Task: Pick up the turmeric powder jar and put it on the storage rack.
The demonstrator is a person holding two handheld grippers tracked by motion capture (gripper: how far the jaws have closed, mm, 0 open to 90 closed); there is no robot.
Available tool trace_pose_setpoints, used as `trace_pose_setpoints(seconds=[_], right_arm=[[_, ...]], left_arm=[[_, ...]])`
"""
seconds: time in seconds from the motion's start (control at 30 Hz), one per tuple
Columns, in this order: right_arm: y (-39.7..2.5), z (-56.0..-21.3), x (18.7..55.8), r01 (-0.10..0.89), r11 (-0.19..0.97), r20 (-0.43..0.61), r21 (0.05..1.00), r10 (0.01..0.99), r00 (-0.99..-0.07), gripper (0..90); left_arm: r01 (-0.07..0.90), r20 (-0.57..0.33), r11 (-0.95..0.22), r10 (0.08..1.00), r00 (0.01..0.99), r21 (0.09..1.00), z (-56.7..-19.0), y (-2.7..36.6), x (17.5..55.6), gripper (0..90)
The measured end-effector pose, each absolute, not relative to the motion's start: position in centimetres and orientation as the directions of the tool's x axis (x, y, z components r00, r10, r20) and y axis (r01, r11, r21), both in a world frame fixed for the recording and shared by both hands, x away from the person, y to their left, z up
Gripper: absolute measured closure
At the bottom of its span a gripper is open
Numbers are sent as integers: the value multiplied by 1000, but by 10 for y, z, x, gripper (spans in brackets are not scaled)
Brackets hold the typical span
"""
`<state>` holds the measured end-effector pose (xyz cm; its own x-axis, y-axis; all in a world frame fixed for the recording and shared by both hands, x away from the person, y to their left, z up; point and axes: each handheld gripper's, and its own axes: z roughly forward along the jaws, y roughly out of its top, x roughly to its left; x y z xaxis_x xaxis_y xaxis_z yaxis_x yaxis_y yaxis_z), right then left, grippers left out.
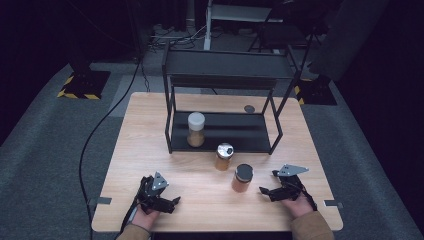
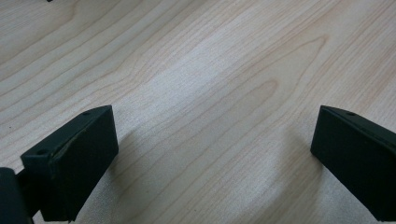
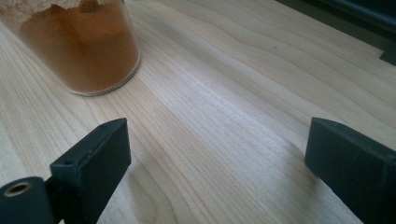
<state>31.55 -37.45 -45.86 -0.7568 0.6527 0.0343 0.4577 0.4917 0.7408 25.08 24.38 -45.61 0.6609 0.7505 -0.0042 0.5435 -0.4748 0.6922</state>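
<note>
Both claws are resting low at the near edge of the light wooden worktop (image 1: 150,125), each held in a hand coming up from the bottom of the high view. The left claw (image 1: 170,202) is lying with its jaws spread wide, and its own view is showing nothing but bare wood grain between them. The right claw (image 1: 266,192) is likewise gaping, jaws far apart and gripping nothing. Just beside it, nearest of all the things, the small glass jar of orange-brown powder with a flat black lid (image 1: 243,178) is standing upright on the worktop; in the right claw's view its lower body (image 3: 81,46) is sitting beyond the jaws and off to one side, not between them and not touching them. A second glass jar of brown powder with a shiny silver lid (image 1: 224,156) is standing near it, just in front of the black metal two-tier shelf rack (image 1: 227,62). On the rack's lower shelf a taller white-capped jar of brown powder (image 1: 196,129) is standing upright, towards the left end.
</note>
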Motion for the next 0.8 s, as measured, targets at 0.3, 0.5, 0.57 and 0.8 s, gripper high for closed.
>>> trace_pose_setpoints(seconds=[0.3,0.5,0.57,0.8], right_arm=[[-371,-437,311,442,480,19,758,661,-750,68],[-369,-420,307,423,481,2,768,658,-753,71],[-369,-414,307,417,479,1,773,656,-755,71],[-369,-394,308,413,459,27,786,643,-766,74]], left_arm=[[543,-4,-476,750,662,692,-456,244,251,3],[543,-4,-476,750,662,692,-456,244,251,3],[543,-3,-476,750,662,692,-456,244,251,3],[543,-4,-476,750,662,692,-456,244,251,3]])
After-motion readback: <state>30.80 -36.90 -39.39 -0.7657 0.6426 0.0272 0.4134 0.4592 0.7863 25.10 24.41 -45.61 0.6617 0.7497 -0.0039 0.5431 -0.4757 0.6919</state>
